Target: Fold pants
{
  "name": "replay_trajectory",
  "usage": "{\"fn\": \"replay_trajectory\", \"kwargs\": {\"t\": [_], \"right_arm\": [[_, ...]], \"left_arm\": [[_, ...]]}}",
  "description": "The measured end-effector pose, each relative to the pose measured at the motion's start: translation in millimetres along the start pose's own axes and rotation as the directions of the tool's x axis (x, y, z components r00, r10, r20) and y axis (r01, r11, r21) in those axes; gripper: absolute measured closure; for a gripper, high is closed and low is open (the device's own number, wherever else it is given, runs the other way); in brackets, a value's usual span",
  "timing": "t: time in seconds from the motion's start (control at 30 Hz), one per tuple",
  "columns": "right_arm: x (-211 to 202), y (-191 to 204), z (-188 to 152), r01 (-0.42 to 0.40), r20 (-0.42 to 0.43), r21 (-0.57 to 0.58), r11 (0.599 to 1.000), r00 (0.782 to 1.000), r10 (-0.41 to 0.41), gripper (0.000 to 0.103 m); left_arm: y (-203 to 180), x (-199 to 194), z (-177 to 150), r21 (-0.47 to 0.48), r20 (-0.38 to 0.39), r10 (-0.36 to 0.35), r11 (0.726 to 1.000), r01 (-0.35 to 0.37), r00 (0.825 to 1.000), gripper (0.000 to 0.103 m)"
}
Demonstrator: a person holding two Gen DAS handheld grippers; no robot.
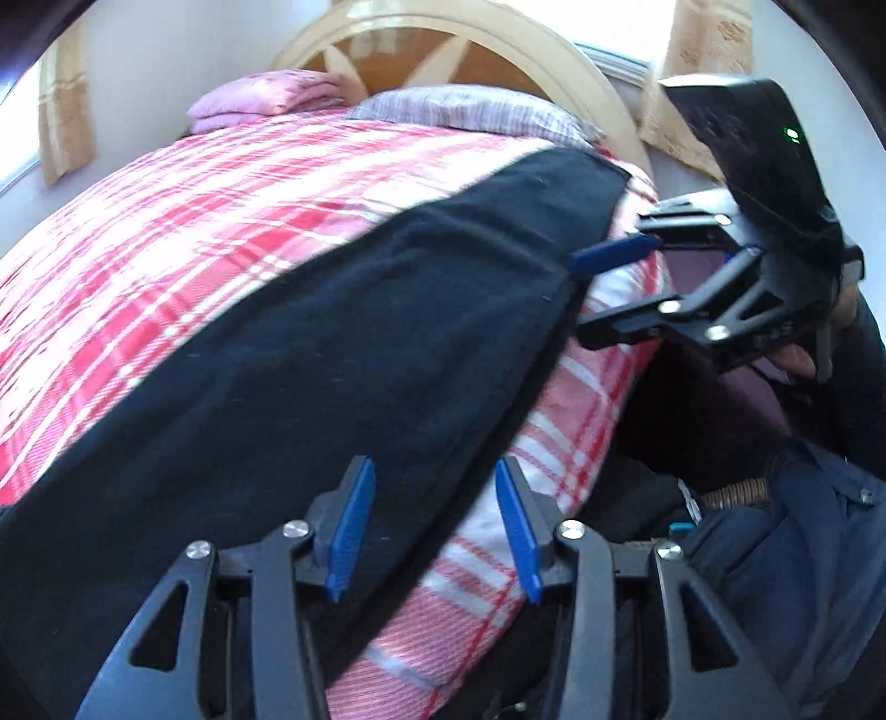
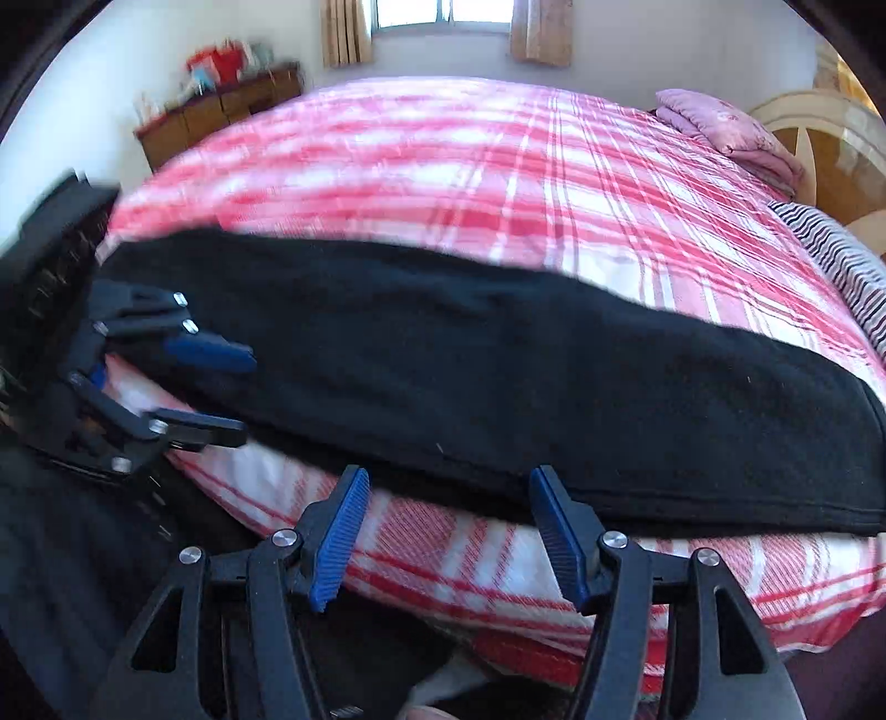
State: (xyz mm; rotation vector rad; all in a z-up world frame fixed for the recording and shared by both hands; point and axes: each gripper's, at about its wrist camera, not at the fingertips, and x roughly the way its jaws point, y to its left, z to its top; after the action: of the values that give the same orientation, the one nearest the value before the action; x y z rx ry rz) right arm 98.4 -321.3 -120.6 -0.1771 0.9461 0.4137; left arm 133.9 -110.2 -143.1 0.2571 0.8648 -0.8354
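Observation:
Black pants (image 1: 343, 332) lie in a long flat band along the near edge of a bed with a red and white plaid cover (image 1: 194, 210). They also show in the right wrist view (image 2: 498, 376). My left gripper (image 1: 432, 471) is open, its blue pads (image 1: 349, 531) just above the pants' near edge. My right gripper (image 2: 448, 476) is open at the pants' near edge. In the left wrist view the right gripper (image 1: 598, 293) sits at the pants' right edge. In the right wrist view the left gripper (image 2: 238, 393) sits at the pants' left end.
Pink folded bedding (image 2: 725, 130) and a striped pillow (image 2: 841, 260) lie at the head of the bed by a wooden headboard (image 1: 443, 33). A wooden dresser (image 2: 221, 111) stands by the far wall under a window. Dark clothing (image 1: 803, 543) lies beside the bed.

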Motion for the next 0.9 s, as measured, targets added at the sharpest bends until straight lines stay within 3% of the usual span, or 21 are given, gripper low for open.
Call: {"fn": "replay_trajectory", "kwargs": {"t": [0.13,0.27,0.33,0.63,0.9], "right_arm": [[3,4,16,-0.006,0.057,-0.009,1.000,0.998,0.007,0.041],[37,8,15,-0.016,-0.051,0.000,1.000,0.999,0.016,0.041],[37,19,9,0.023,-0.041,-0.066,0.998,0.999,-0.026,0.041],[33,26,9,0.029,-0.109,-0.138,0.990,0.993,-0.044,0.041],[25,31,42,0.024,-0.100,-0.166,0.986,0.994,-0.041,0.041]], "left_arm": [[17,-12,-3,-0.075,0.023,0.102,0.992,-0.100,0.995,0.045],[37,-17,-14,-0.134,-0.003,0.185,0.974,-0.184,0.983,0.043],[44,-18,-20,-0.154,-0.016,0.212,0.965,-0.212,0.977,0.043],[64,-24,-32,-0.205,-0.048,0.273,0.939,-0.277,0.961,0.043],[72,-32,-45,-0.206,-0.067,0.290,0.932,-0.298,0.955,0.041]]}}
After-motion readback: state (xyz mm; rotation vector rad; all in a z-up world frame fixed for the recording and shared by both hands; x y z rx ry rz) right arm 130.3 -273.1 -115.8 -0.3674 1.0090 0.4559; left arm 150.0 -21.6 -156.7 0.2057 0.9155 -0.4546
